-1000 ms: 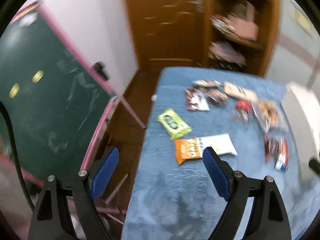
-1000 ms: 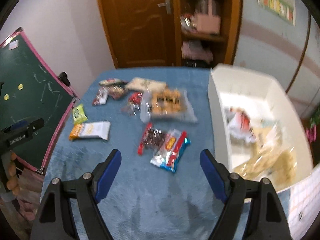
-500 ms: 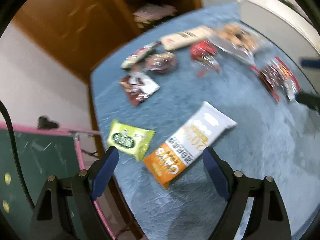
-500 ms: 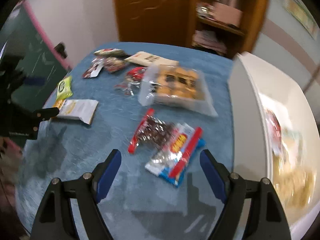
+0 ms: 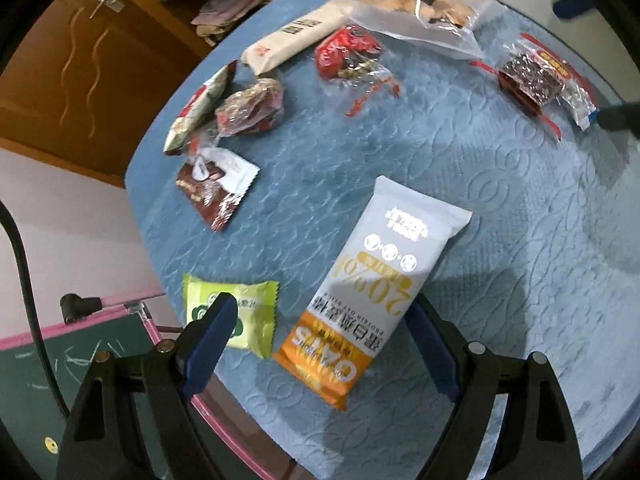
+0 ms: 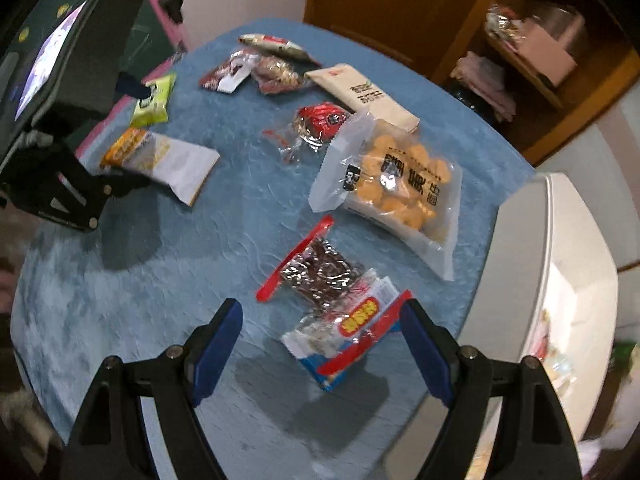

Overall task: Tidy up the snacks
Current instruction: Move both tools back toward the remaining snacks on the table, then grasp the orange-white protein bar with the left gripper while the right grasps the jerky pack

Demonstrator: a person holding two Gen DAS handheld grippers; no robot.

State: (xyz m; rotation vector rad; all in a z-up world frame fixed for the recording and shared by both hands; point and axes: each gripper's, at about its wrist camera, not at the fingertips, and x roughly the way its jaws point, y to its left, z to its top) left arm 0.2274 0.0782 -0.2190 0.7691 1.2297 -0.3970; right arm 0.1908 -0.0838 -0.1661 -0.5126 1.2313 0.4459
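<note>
The left gripper (image 5: 320,344) is held spread wide around the orange end of the oat bar (image 5: 376,292), marked "OATS" and "20%". The right gripper (image 6: 322,344) is likewise spread, over a blue-edged packet (image 6: 348,332). Beside that packet, blurred snacks are seen in the white bin (image 6: 576,280).

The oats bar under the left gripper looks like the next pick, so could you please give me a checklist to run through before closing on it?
1. Left gripper open: ok.
2. Oats bar lies between its fingers: ok, its orange end sits in the gap.
3. Green packet clear of the fingers: not ok, the left finger overlaps it.
4. Bar flat on the blue table cover, nothing stacked on it: ok.
5. Fingers low enough to grip: cannot tell.
6. Right gripper out of the way: ok, open over the blue-and-red packet, apart from the bar.
</note>
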